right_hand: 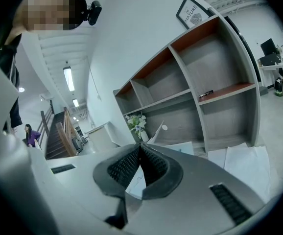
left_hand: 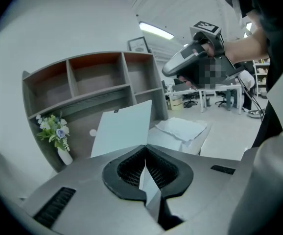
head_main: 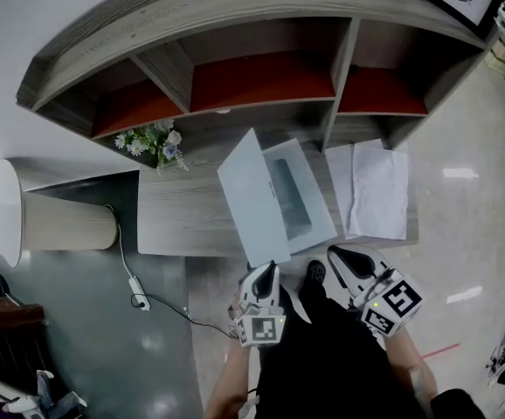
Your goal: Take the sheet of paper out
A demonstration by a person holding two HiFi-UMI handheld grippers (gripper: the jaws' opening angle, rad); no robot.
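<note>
A pale flat box (head_main: 314, 209) lies open in the middle of the grey desk (head_main: 178, 221), its lid (head_main: 251, 195) tilted up to the left. White sheets of paper (head_main: 377, 190) lie on the desk right of the box. Both grippers hover short of the desk's near edge. The left gripper (head_main: 270, 271) is shut with nothing in it, in line with the box. The right gripper (head_main: 336, 253) is shut too and holds nothing. In the left gripper view the closed jaws (left_hand: 145, 166) face the lid (left_hand: 124, 129) and the sheets (left_hand: 180, 129). In the right gripper view the sheets (right_hand: 244, 166) lie beyond the closed jaws (right_hand: 140, 156).
A curved shelf unit (head_main: 261, 77) with red-backed compartments stands behind the desk. A vase of flowers (head_main: 152, 142) sits at the desk's back left. A lamp (head_main: 12, 212) stands left of it, with a cable (head_main: 134, 286) on the floor. A pen (right_hand: 206, 93) lies on one shelf.
</note>
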